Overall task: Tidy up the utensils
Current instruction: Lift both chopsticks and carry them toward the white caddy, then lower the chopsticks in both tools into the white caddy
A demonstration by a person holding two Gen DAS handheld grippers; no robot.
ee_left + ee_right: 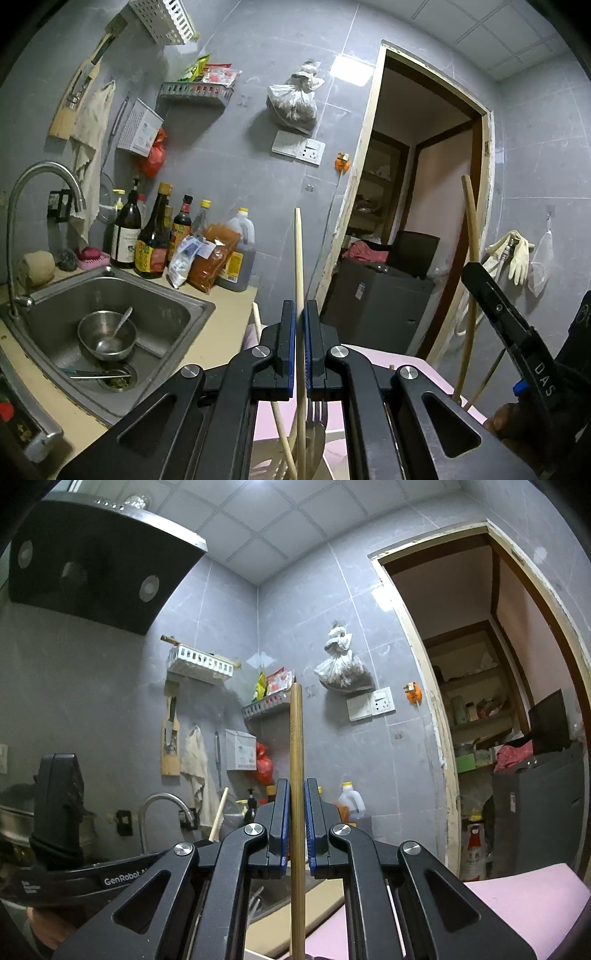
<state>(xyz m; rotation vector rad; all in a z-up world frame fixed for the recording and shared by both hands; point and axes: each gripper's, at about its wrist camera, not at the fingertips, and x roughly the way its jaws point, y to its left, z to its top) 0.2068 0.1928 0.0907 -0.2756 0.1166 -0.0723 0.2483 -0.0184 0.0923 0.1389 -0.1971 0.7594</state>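
Observation:
My left gripper [299, 306] is shut on a thin pale chopstick [299, 258] that stands upright between its blue pads. Below it, more chopsticks and a metal fork [317, 417] lie over a pink surface [388, 360]. My right gripper [294, 786] is shut on a thicker brown wooden stick [296, 738], also upright. The right gripper [495, 306] shows at the right of the left wrist view holding that stick [471, 229]. The left gripper's body [55, 794] and its chopstick [218, 818] show at the left of the right wrist view.
A steel sink [177, 295] at the left holds a bowl [107, 336] with a spoon, under a curved tap [40, 177]. Sauce bottles and bags [177, 243] stand on the counter behind it. Wall racks, a hanging bag [293, 99] and a doorway [417, 206] lie ahead.

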